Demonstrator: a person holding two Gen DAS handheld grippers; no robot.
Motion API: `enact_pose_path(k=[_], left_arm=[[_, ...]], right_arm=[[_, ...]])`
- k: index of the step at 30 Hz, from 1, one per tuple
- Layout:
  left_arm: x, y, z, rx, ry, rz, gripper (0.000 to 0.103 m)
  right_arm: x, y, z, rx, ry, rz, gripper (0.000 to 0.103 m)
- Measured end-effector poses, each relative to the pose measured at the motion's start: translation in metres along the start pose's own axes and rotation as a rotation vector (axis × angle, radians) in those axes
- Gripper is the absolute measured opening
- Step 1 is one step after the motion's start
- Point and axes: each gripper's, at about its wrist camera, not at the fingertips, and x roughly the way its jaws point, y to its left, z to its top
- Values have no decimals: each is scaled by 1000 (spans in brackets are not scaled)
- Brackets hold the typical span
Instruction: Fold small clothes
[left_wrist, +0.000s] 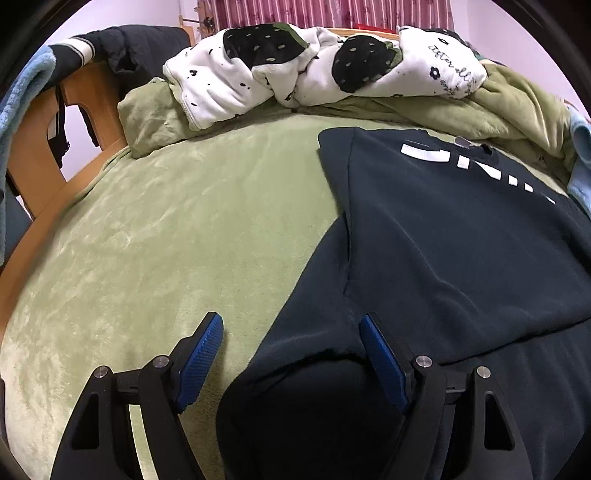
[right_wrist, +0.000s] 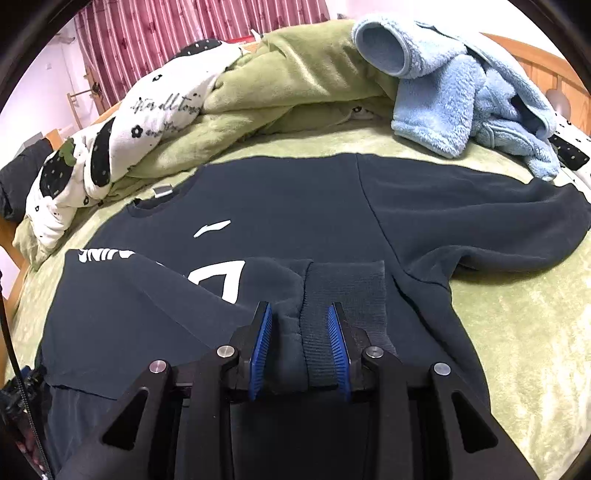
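While a green plush bedspread covers the whole bed, a dark navy sweatshirt with white lettering lies flat across its middle, neck toward the far left, one sleeve stretched out to the right and its left sleeve folded over the chest. Along the far edge sits a rumpled white quilt with black strawberry prints, and at the far right a pale blue fleece garment is heaped just beyond the sweatshirt's shoulder. A wooden bed frame shows at the left. The right gripper has its jaws closed narrowly on the ribbed cuff of the folded sleeve. The left gripper holds its jaws wide apart, straddling the near left edge of the sweatshirt, gripping nothing
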Motion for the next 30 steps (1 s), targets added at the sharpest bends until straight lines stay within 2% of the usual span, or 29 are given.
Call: enact_pose_path(k=[10,13,14,18,23,30], left_arm=[[-27,-6,3,-12,-43,10,76],[-39,-17,9,-27,-47,-32,76],[-44,-24,12,-37,-51,-57,76],[-54,-53,21,-72,-67,-119,76],[-59,-105,33,-39,-78,-157,76],[-53,-148,38,-51,-99,-184,76]], right_arm=[[-45,-16,25,-40,-118,-75,31],[-65,-37,36,-64,-129,-78,33],[-68,-45,39,-71,-128,-84,38],[-82,-98,48,-63,-141,-147,46],[-79,-167,47,-21,-121,-168,52],[-34,-251,36,109,-50,-160,53]])
